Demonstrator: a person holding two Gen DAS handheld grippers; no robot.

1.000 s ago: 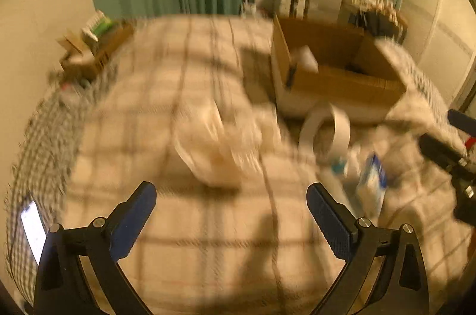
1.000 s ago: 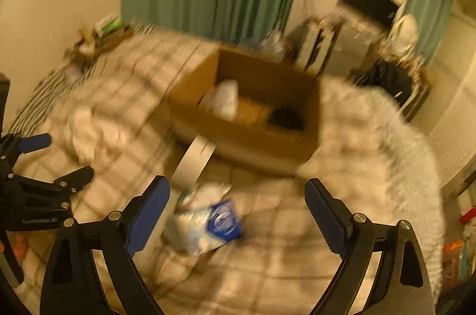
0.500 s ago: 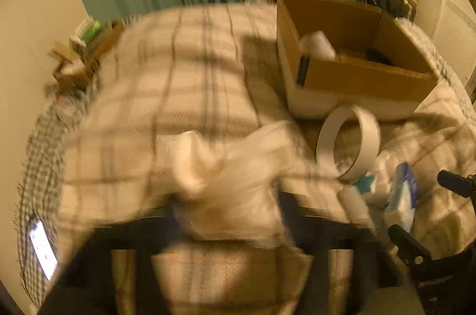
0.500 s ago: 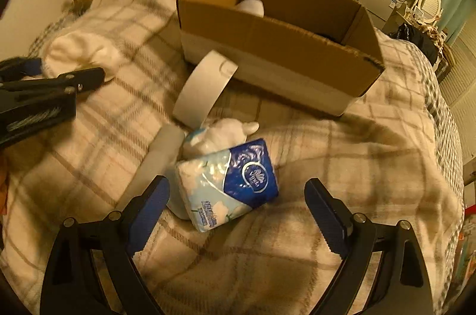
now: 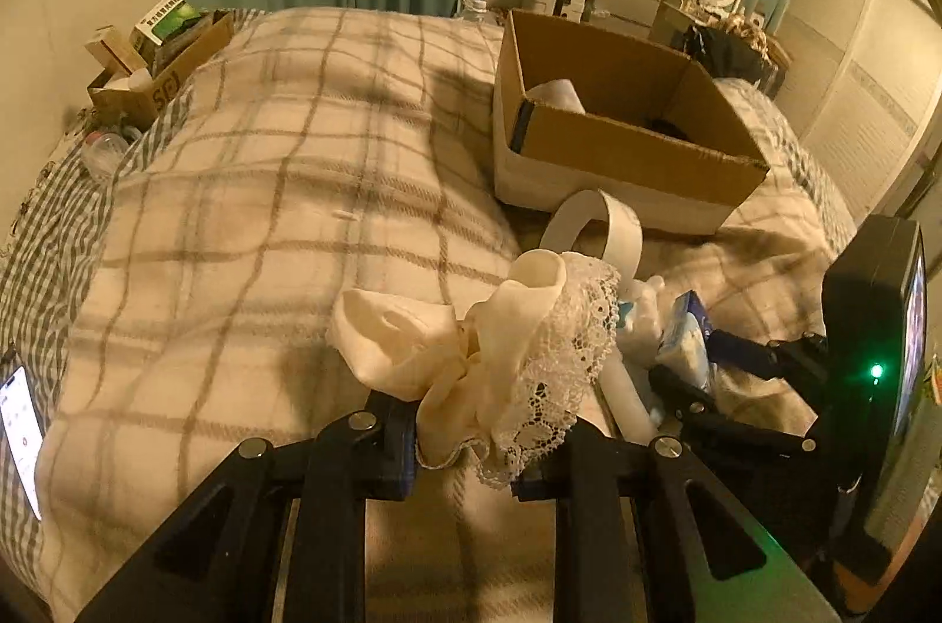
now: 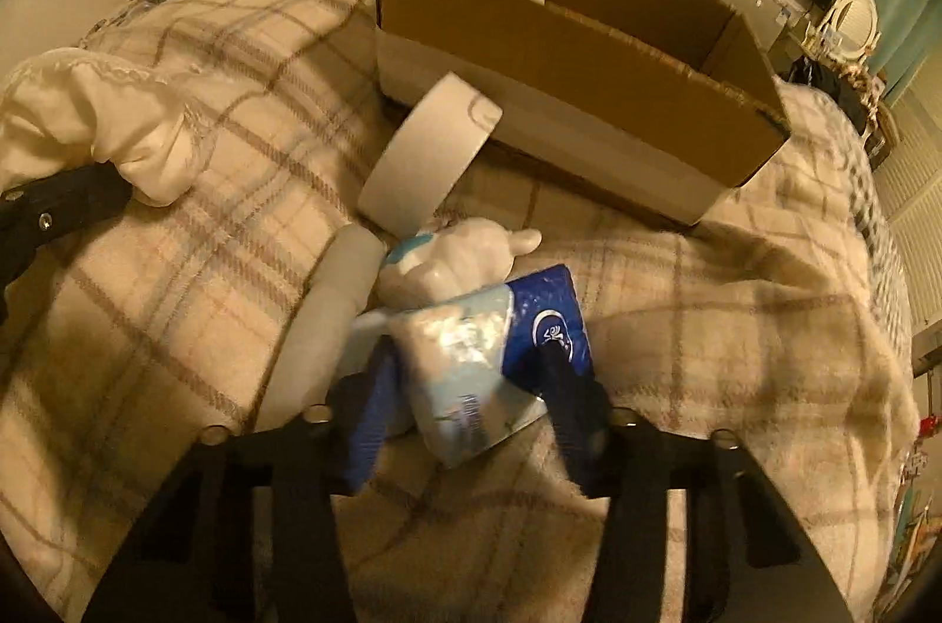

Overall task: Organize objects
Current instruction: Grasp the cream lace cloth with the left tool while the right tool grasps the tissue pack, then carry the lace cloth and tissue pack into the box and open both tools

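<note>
Now both of your tongs are loaded, and the cardboard box (image 5: 618, 134) is where they most likely go. From the left tongs (image 5: 465, 452) the box lies ahead and to the right, well apart across the plaid bed (image 5: 265, 211); from the right tongs (image 6: 465, 387) it lies almost straight ahead, its long side running across your view from left to lower right. The right hand looks the nearer of the two, so I judge it has the shorter carry.

Your left tongs are drawn in close on the cream lace-trimmed cloth (image 5: 488, 358), which bunches up between the fingers and flops forward over them. Your right tongs are closed down on the blue-and-white tissue pack (image 6: 488, 364), one finger on each side of it; the pack's long axis runs roughly from you toward the box. Whether it is lifted clear of the bed, I cannot tell.

Just ahead of the right tongs a white plush toy (image 6: 453, 258) touches the pack, a pale tube (image 6: 329, 317) lies to its left, and a white tape roll (image 6: 430, 158) leans against the box's near wall, between you and the opening. Carry the pack over the roll, not through it. The box already holds something white (image 5: 556, 93) at its left end.
</note>
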